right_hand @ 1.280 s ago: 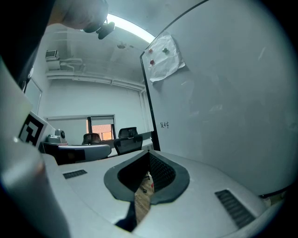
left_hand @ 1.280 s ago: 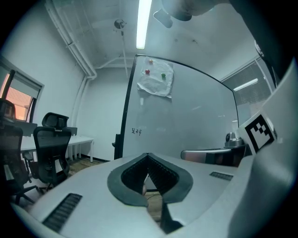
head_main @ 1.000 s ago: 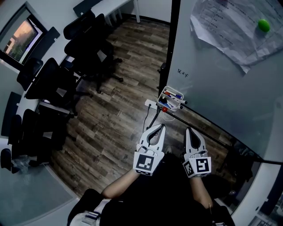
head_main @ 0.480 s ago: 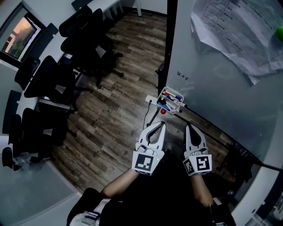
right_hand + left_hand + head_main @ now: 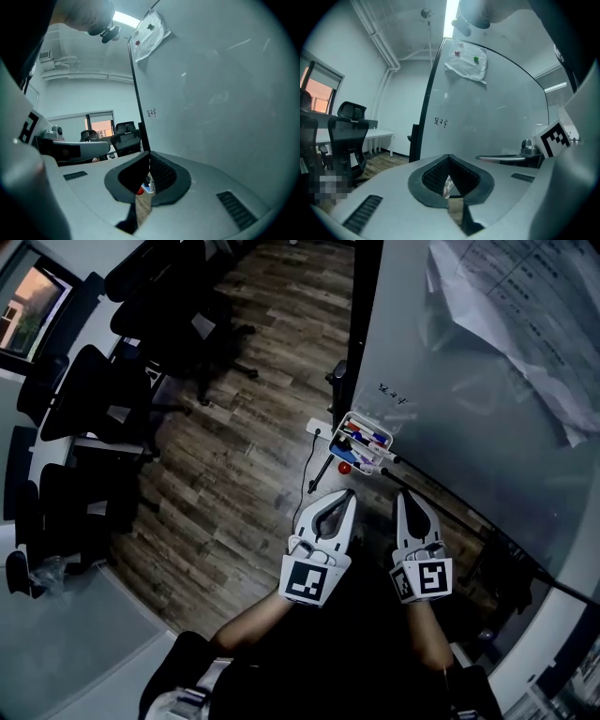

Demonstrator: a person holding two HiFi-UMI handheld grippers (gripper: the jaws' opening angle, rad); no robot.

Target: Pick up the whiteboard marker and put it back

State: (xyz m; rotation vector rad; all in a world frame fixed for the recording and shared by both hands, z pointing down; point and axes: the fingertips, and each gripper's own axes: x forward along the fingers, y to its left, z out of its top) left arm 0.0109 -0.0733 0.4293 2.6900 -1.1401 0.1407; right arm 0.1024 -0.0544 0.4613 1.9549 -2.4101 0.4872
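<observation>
Markers (image 5: 362, 436) in tray (image 5: 341, 433), apart ahead of closed, empty left gripper (image 5: 348, 495) and right gripper (image 5: 402, 495)

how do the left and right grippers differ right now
The left gripper is toward the office chairs; the right gripper is next to the whiteboard. From the head view, the left gripper shows a wide loop behind its tips; the right gripper looks narrower. Both are shut, empty, and point toward the marker tray.

Dim room, dark wood floor (image 5: 225, 474), black office chairs (image 5: 94, 395), whiteboard (image 5: 469, 399), window (image 5: 21, 315)
</observation>
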